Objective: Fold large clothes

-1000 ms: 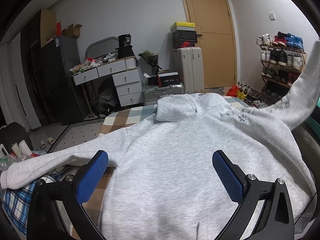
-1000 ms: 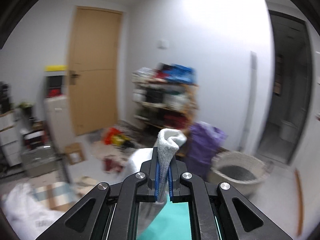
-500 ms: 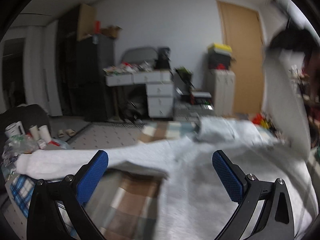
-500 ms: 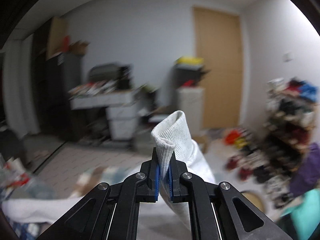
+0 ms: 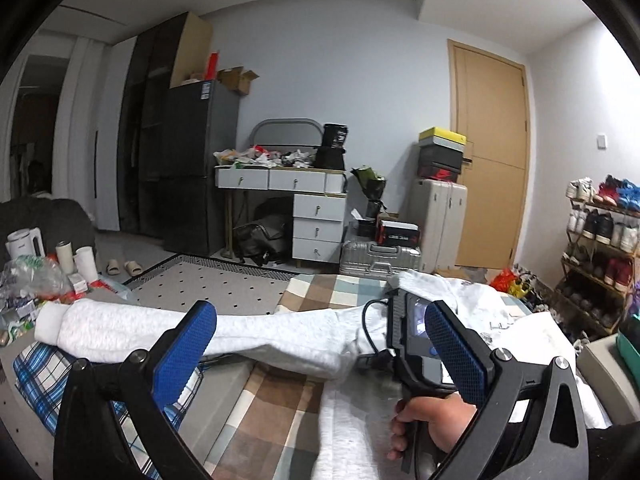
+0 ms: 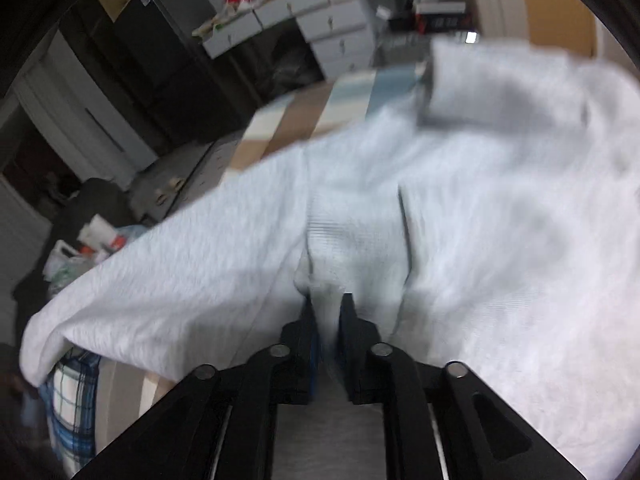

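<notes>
A light grey sweatshirt (image 6: 500, 220) lies spread on the checked bed cover (image 5: 280, 400). Its left sleeve (image 5: 240, 332) stretches out to the left, ending in a ribbed cuff (image 5: 48, 320) at the bed's edge. My left gripper (image 5: 318, 312) hovers open above that sleeve, holding nothing. In the blurred right wrist view, my right gripper (image 6: 326, 300) points down onto the garment. Its jaws are opening, and the other sleeve's ribbed cuff (image 6: 352, 232) lies between them on the sweatshirt's body. A hand (image 5: 424, 416) holds that gripper low over the cloth.
A blue plaid cloth (image 5: 36, 376) hangs at the bed's left corner. Cups, a kettle (image 5: 24, 240) and bags crowd the left side. Suitcases (image 5: 380, 260), a drawer desk (image 5: 316, 216) and a shoe rack (image 5: 600, 232) stand beyond the bed.
My right gripper swung from high in the air down onto the sweatshirt, carrying the sleeve cuff across, and its jaws have parted a little. The left view has shifted toward the left sleeve.
</notes>
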A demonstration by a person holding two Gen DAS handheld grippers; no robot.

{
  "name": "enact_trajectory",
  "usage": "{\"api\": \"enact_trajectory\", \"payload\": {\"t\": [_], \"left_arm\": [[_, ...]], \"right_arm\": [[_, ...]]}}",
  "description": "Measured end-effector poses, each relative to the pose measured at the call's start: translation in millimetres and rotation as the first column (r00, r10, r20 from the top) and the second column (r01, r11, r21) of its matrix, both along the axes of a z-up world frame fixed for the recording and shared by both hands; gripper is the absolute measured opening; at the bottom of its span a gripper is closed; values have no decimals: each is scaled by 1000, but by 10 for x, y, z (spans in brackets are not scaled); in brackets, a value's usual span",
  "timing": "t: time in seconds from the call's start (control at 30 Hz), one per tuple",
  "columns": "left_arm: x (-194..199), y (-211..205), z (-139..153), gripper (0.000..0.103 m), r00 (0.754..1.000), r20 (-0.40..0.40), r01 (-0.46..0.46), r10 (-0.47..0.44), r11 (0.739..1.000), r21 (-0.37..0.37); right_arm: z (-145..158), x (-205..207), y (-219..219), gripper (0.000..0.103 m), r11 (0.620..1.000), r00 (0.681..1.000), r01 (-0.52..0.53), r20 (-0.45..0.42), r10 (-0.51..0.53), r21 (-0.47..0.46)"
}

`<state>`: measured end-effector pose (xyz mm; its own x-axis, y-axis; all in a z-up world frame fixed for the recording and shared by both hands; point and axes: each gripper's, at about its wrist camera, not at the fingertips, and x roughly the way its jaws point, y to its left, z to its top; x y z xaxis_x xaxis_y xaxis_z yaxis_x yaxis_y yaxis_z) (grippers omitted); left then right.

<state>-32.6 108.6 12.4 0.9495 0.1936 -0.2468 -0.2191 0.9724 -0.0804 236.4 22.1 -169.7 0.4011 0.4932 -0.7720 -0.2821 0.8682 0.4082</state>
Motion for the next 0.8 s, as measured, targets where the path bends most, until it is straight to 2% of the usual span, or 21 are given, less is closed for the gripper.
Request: {"api": "enact_trajectory", "payload": {"t": [0.07, 0.13, 0.17, 0.23, 0.27, 0.3, 0.4, 0.43, 0.47, 0.53, 0.6, 0.67, 0.73, 0.77, 0.8], "left_arm": [[-10, 10, 9, 102, 1000, 0, 4, -4, 1000, 5], [-6, 37, 9, 102, 1000, -4, 10, -10, 1000, -6], [-3, 54, 11, 102, 1000, -4, 13, -13, 1000, -13], [-11, 80, 17, 102, 1000, -2, 9, -9, 1000, -17], [-18, 86, 8, 102, 1000, -5, 8, -8, 1000, -16], [-18, 86, 0, 102, 1000, -11, 9, -10, 1000, -17], [16, 74, -14, 102, 999, -35, 17, -18, 999, -29], [25, 53, -20, 102, 999, -41, 20, -21, 999, -31], [39, 26, -27, 102, 999, -48, 23, -25, 999, -29], [49, -43, -48, 102, 998, -58, 29, -30, 999, -15], [67, -129, -58, 102, 997, -67, 32, -31, 1000, 1], [74, -194, -78, 102, 996, -79, 43, -42, 999, 9], [83, -271, -93, 102, 994, -92, 58, -56, 998, 19], [83, -305, -101, 102, 993, -97, 63, -60, 998, 25], [85, -340, -109, 102, 993, -103, 68, -64, 997, 35]], "right_arm": [[-44, 24, -103, 36, 996, 998, -13, -57, 18, 89], [-32, -11, -224, 47, 981, 988, -65, -128, 89, 182], [0, -17, -305, 59, 974, 981, -83, -154, 117, 210], [117, -122, -611, 67, 951, 971, -116, -168, 169, 286], [240, -177, -861, 68, 951, 976, -124, -137, 169, 285], [321, -255, -1038, 68, 956, 981, -126, -110, 159, 265], [571, -352, -1743, 68, 991, 997, -76, -18, 78, 109], [629, -350, -1943, 68, 999, 999, -31, 18, 30, 25], [669, -332, -2172, 69, 994, 997, 37, 67, -30, -101], [655, -249, -2552, 67, 941, 986, 142, 131, -106, -306], [523, -136, -2957, 54, 873, 979, 203, 109, -173, -443], [322, -59, -3164, 32, 867, 980, 185, 16, -200, -463], [36, 3, -3298, 26, 880, 972, 152, -91, -214, -450], [-36, -33, -3363, 26, 891, 972, 146, -106, -210, -430], [15, -61, -3433, 26, 898, 975, 160, -75, -209, -411]]}}
